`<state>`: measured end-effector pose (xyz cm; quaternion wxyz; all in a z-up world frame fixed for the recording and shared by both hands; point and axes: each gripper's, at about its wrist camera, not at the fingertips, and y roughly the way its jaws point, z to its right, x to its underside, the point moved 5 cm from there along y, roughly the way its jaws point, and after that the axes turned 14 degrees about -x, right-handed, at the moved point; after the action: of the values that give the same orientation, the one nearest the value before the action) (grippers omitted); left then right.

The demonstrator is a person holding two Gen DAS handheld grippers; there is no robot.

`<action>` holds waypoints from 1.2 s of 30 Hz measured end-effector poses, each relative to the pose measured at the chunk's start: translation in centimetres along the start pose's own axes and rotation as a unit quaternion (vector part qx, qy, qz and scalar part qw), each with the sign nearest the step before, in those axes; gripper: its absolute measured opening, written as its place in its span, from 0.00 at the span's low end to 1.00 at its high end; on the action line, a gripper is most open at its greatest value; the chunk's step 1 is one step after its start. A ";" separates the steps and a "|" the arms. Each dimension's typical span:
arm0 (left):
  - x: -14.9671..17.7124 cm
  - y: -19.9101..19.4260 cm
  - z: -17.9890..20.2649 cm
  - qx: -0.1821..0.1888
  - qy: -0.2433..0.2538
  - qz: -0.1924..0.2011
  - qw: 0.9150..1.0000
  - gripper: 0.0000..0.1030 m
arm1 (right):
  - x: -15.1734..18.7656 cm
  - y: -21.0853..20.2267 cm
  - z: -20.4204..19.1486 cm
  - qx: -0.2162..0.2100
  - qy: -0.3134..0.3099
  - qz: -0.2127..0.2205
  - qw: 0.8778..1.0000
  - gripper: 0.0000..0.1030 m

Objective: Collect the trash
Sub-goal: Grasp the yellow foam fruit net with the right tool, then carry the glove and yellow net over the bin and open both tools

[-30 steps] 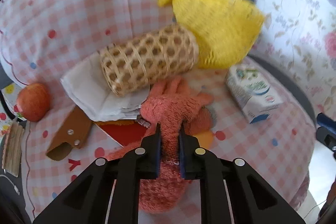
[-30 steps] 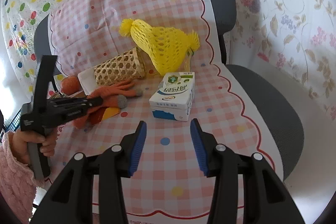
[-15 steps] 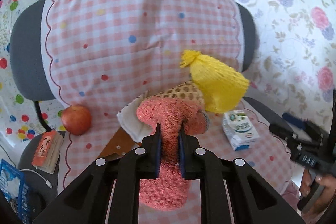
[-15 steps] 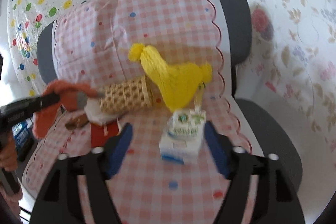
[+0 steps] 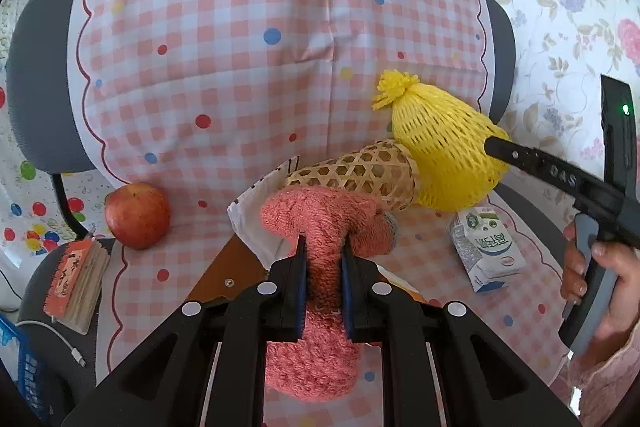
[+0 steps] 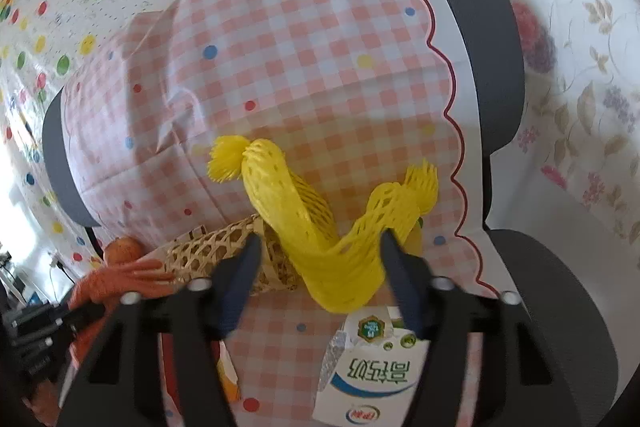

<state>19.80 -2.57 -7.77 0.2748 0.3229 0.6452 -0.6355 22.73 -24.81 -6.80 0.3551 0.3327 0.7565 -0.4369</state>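
My left gripper [image 5: 323,251] is shut on a fuzzy orange-pink glove [image 5: 320,223] and holds it lifted above the chair seat. A yellow foam fruit net [image 5: 440,151] lies against a woven bamboo tube [image 5: 360,175]. A small milk carton [image 5: 486,247] lies on the seat to the right. My right gripper [image 6: 320,247] is open, its fingers on either side of the yellow net [image 6: 320,227], just above the carton [image 6: 372,371]. The right gripper also shows in the left wrist view [image 5: 492,147], its tip at the net.
A red apple [image 5: 138,215] sits at the seat's left edge. White folded paper [image 5: 260,219] and a brown cardboard piece [image 5: 224,275] lie under the glove. A small book [image 5: 76,283] rests on a stool at left. The chair has a checked cover [image 5: 240,47].
My left gripper has lifted the glove off the seat and pulled back. My right gripper has moved forward past the milk carton and now straddles the yellow net.
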 end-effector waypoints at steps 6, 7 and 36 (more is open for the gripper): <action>0.0 -1.0 0.3 0.007 0.002 0.008 1.000 0.14 | -1.6 -2.0 -1.2 0.006 -0.016 0.036 0.999 0.09; -0.2 -1.7 0.4 0.008 0.004 0.015 1.000 0.14 | -2.4 -3.8 -2.0 0.009 -0.027 0.060 0.998 0.09; 12.9 -16.4 21.1 0.261 0.169 0.060 0.949 0.14 | 15.7 -34.4 -1.8 0.221 0.009 0.110 0.969 0.10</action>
<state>-2.23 -22.51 -7.97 0.1052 0.5242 0.4737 -0.6998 -13.98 -33.76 -4.54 0.3119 0.4882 0.6027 -0.5487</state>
